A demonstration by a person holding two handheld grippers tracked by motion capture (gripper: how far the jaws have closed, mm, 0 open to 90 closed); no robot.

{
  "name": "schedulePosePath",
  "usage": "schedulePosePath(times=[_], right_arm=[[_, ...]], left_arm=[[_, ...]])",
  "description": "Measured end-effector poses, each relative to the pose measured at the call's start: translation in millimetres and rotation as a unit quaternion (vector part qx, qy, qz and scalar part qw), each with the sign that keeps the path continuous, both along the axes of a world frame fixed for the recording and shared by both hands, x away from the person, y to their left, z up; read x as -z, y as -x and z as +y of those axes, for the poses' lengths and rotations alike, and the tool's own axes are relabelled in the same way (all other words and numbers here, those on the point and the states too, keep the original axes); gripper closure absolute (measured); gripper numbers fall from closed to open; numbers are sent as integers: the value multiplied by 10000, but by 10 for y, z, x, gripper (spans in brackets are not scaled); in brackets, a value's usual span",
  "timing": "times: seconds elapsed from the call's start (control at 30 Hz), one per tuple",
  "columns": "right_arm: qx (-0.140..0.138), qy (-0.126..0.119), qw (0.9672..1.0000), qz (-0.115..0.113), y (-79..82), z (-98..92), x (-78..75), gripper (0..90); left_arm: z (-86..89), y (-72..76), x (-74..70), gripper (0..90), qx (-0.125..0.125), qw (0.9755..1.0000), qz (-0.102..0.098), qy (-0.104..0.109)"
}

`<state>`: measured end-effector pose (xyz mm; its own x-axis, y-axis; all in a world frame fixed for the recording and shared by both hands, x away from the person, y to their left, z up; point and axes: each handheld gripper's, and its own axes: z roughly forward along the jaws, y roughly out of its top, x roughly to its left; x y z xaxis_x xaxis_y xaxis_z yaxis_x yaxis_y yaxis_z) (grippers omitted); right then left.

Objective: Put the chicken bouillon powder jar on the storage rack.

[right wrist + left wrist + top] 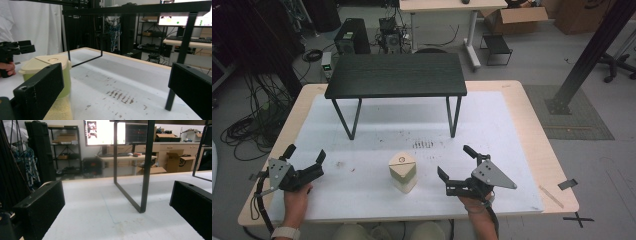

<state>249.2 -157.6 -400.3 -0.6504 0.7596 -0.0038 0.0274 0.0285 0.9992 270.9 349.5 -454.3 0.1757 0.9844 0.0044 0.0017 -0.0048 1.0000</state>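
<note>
Tabletop [512,130] with a white mat fills the middle of the high view, and a small cream container [403,172] with a three-cornered lid stands on it low in the centre of the frame, between the two hands. At the lower left of that view the left tool [306,156] rests just above the mat with its jaws spread wide and nothing between them, well apart from the container; a hand [297,196] grips it from below, with a pale band at the wrist. At the lower right the right tool [458,162] also stands wide open and empty, its jaws pointing toward the upper left of the frame and the container near but not touching. A small black table [396,75] stands on the mat in the upper half of the frame, its thin legs planted beyond the container. In the left tool's own view the two black jaws rise from the bottom corners with bare mat between them, and one leg [146,167] of the black table stands ahead, right of centre. In the right tool's own view the container [50,67] sits at the left, partly behind the left-hand jaw, while the other tool shows at the far left edge.
</note>
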Motion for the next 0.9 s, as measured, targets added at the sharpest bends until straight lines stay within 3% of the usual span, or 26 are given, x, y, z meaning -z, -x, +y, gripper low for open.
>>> schedulePosePath(times=[0.57,0.9], right_arm=[[-574,68,9977,340,60,378,98,0],[-754,139,9958,506,49,527,166,0]], left_arm=[[3,6,2,2,0,10000,-31,17],[4,8,3,2,1,10000,-44,24]])
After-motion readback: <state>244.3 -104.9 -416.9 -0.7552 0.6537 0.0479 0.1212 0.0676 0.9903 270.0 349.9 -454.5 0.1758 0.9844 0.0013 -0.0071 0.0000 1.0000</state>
